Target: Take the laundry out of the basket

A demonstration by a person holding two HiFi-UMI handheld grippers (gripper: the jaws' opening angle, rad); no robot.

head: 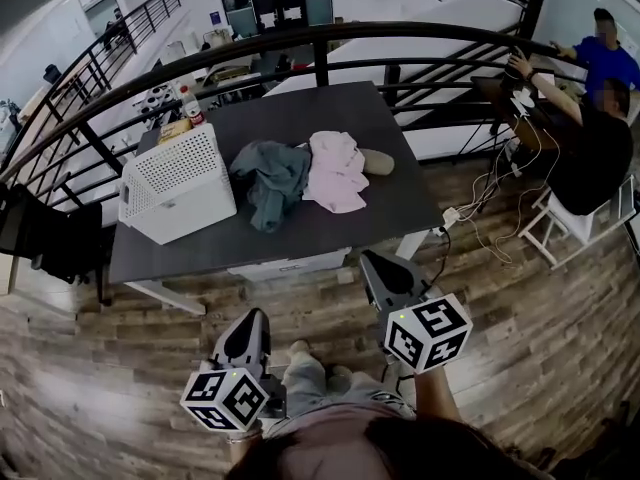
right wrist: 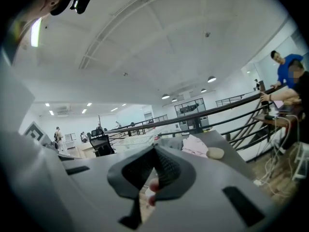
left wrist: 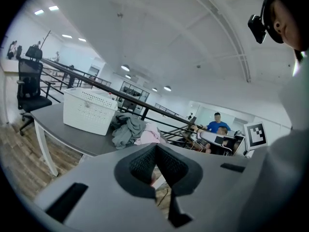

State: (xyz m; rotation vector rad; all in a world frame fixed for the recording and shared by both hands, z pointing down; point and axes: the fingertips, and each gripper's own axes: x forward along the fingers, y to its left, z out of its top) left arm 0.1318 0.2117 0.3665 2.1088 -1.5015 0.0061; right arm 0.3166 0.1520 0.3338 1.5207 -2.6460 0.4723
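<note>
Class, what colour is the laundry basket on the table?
White; the basket shows best in the head view.

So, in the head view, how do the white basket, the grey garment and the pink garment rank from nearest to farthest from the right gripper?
From the right gripper:
1. Pink garment, middle of the table, on the gripper's side.
2. Grey garment, just left of the pink one.
3. White basket, at the table's left end.
</note>
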